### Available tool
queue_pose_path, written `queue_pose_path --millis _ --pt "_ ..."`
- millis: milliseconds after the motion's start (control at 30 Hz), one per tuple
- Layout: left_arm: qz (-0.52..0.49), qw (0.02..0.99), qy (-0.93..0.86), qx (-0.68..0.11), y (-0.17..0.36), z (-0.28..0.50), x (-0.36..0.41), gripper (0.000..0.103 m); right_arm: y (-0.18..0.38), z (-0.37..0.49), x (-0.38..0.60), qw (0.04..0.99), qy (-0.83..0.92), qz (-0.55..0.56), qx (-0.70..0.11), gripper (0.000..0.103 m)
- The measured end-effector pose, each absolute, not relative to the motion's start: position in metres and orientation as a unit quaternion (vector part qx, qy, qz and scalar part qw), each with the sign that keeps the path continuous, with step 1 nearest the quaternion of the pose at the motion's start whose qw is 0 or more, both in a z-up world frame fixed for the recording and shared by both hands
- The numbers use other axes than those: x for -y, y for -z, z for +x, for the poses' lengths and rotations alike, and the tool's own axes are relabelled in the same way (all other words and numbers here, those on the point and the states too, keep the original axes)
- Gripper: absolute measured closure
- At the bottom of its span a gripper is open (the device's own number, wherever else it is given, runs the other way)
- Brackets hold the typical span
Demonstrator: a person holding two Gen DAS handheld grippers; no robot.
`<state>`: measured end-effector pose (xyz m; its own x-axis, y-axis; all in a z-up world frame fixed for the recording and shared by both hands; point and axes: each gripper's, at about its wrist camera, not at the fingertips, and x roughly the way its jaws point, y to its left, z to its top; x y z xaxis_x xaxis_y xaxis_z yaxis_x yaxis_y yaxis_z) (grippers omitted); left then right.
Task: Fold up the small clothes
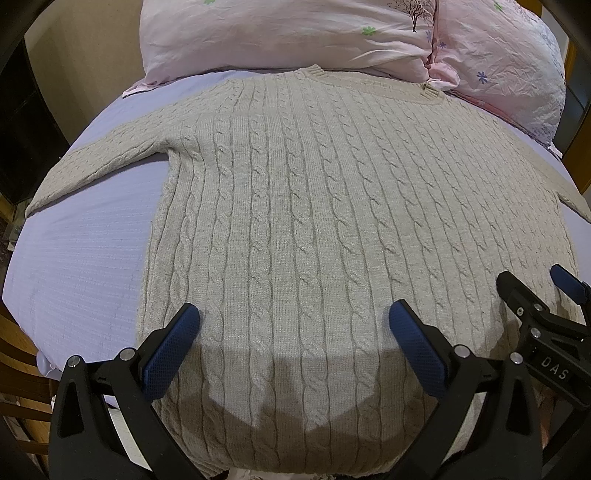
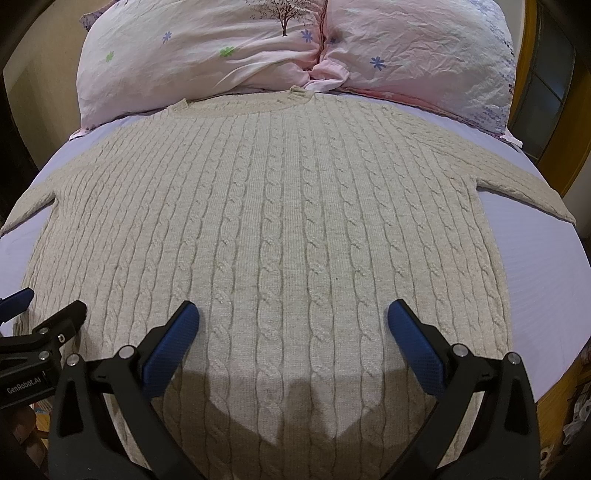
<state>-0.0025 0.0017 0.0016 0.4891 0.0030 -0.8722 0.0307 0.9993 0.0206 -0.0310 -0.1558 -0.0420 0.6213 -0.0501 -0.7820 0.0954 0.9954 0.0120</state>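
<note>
Clearly nothing is folded yet: the sweater [image 1: 314,221] lies flat, filling the middle of both views, collar at the top by the pillows [image 1: 295,33]. Both the left gripper [image 1: 293,325] and right gripper [image 2: 293,325] hover spread over the hem, pinching nothing. I would pinch both knit layers together, or the fold will skew. Lilac sheet [image 1: 81,258]; dim wood furniture at the edges.

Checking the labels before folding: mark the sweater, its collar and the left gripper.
sweater [image 1: 314,221], left wrist view, middle of the cable-knit body.
collar [image 2: 236,107], right wrist view, ribbed neckline band.
left gripper [image 1: 294,317], left wrist view, midway between its open fingertips.
</note>
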Motion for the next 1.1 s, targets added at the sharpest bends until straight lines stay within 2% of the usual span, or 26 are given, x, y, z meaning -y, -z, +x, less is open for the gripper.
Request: queue_pose_path --millis 300,400,533,600,667,767,900,1100 --pt "0.019 0.863 0.007 -0.505 -0.003 0.0 0.001 0.001 0.043 -0.03 0.168 0.914 -0.013 0.024 -0.405 0.002" --pt "0.023 0.867 0.015 -0.497 -0.003 -0.002 0.0 0.001 0.022 -0.03 0.23 0.924 -0.008 0.12 -0.362 0.002" --pt "-0.01 0.88 0.051 -0.472 -0.009 0.0 -0.013 0.001 -0.007 -0.035 0.378 0.911 0.129 0.271 -0.284 0.003" --pt "-0.037 0.889 0.07 -0.451 -0.013 0.003 -0.021 0.001 -0.011 -0.038 0.44 0.89 0.171 0.327 -0.268 0.013" --pt "-0.073 0.901 0.092 -0.417 -0.019 0.008 -0.034 0.001 -0.007 -0.035 0.5 0.862 0.209 0.374 -0.27 0.046" --pt "-0.11 0.918 0.102 -0.368 -0.028 0.017 -0.053 0.001 0.01 -0.03 0.567 0.819 0.258 0.433 -0.275 0.068" --pt "-0.121 0.935 0.09 -0.322 -0.035 0.025 -0.074 0.001 0.039 -0.028 0.617 0.766 0.291 0.502 -0.277 0.071" --pt "-0.136 0.946 0.045 -0.292 -0.038 0.033 -0.109 0.001 0.054 -0.026 0.635 0.754 0.315 0.517 -0.254 0.077"
